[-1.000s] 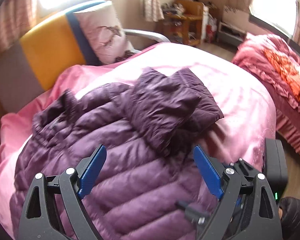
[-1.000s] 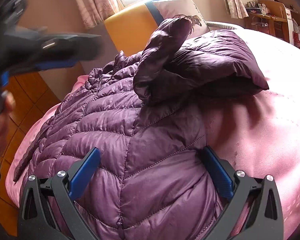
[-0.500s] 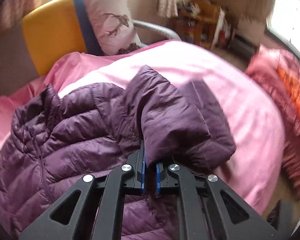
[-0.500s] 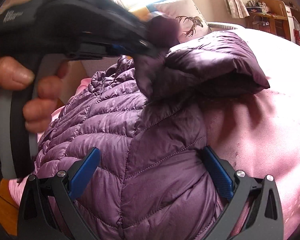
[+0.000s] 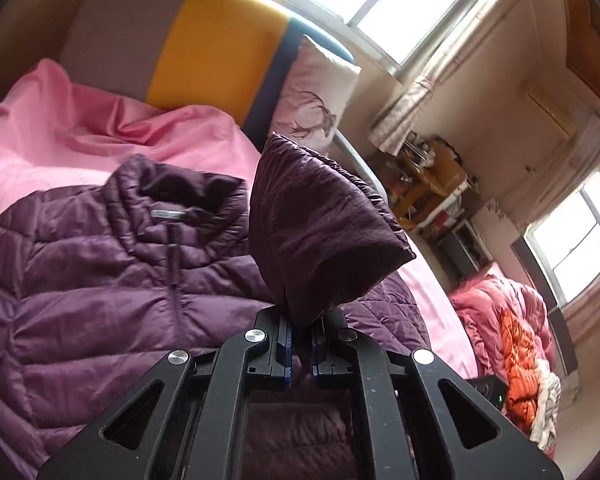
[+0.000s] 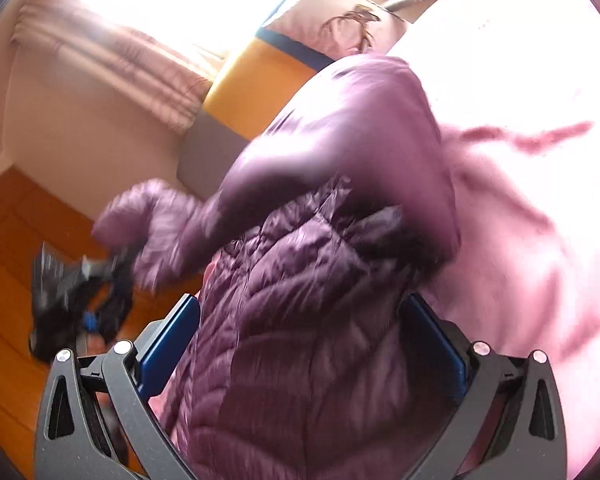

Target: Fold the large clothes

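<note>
A purple puffer jacket (image 5: 100, 292) lies front-up on the pink bed sheet (image 5: 80, 120), collar toward the headboard. My left gripper (image 5: 302, 354) is shut on the jacket's sleeve (image 5: 320, 224) and holds it up above the jacket body. In the right wrist view the jacket (image 6: 308, 320) fills the middle, blurred. My right gripper (image 6: 304, 348) is open, its blue pads on either side of the jacket's lower body. The left gripper (image 6: 80, 284) shows there as a dark blur at the left, with the sleeve (image 6: 160, 232) stretched toward it.
A yellow, grey and blue headboard (image 5: 216, 52) and a pink deer-print pillow (image 5: 316, 96) stand at the bed's head. A second bed with red and orange bedding (image 5: 512, 336) is at the right. A wooden shelf (image 5: 432, 176) stands by the wall. Orange wood floor (image 6: 16, 248) lies left of the bed.
My left gripper closed on the sleeve and has lifted and pulled it out to the left across the jacket. My right gripper stayed open around the jacket but tilted.
</note>
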Demonstrator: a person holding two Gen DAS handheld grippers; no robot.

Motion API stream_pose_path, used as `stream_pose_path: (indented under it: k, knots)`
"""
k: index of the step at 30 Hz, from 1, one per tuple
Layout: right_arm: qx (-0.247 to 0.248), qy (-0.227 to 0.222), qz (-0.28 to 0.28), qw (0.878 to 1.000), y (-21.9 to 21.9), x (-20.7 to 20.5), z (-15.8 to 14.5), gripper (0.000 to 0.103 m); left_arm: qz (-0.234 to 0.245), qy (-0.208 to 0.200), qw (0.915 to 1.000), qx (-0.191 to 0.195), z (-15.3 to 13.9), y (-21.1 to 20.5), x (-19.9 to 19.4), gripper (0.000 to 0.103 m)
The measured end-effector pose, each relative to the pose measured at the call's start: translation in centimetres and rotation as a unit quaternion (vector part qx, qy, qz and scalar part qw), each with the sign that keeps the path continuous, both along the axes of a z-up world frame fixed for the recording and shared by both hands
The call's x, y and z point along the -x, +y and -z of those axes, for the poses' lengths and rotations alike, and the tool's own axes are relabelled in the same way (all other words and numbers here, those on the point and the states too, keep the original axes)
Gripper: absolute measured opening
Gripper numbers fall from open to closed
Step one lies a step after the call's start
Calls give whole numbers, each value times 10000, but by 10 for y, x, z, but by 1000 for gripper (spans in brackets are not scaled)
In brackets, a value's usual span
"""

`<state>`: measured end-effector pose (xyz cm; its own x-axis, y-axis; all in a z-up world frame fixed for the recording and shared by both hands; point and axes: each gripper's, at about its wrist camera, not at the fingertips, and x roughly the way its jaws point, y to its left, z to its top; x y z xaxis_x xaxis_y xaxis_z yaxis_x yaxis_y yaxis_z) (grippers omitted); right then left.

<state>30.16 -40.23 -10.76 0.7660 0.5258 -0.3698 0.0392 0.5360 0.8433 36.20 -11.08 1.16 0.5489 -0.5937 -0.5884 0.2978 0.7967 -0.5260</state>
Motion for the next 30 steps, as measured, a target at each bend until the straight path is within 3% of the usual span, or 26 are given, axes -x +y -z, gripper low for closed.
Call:
stream_pose_path:
  k: [5, 10, 14, 16, 19, 21, 23, 30]
  knots:
    - [-23, 57, 185, 9998, -3, -23, -5, 101, -379, 191, 9991, 84, 22, 48, 9, 5]
    - [-173, 211, 551, 9981, -11, -19, 4, 101, -907, 573, 9942, 84, 61, 94, 23, 5]
    - [272, 395, 467, 9978, -3, -11, -2, 101, -1204, 1021, 9874, 58, 101, 124, 37, 5]
    - [543, 551, 410, 9962, 0, -5, -2, 101, -1275, 1187, 9843, 282, 113, 136, 45, 5]
    - [1080, 751, 120, 9912, 5, 5, -9, 101, -1314, 1102, 9843, 420, 110, 151, 55, 19]
    - [1491, 696, -102, 9863, 13, 17, -21, 101, -1362, 1015, 9838, 574, 104, 163, 61, 49]
    - [1866, 552, -196, 9807, 23, 21, -36, 101, -1490, 852, 9822, 766, 97, 175, 68, 63]
    - [2939, 312, -428, 9544, 65, -24, -65, 101, -1297, 1128, 9816, 831, 99, 186, 43, 63]
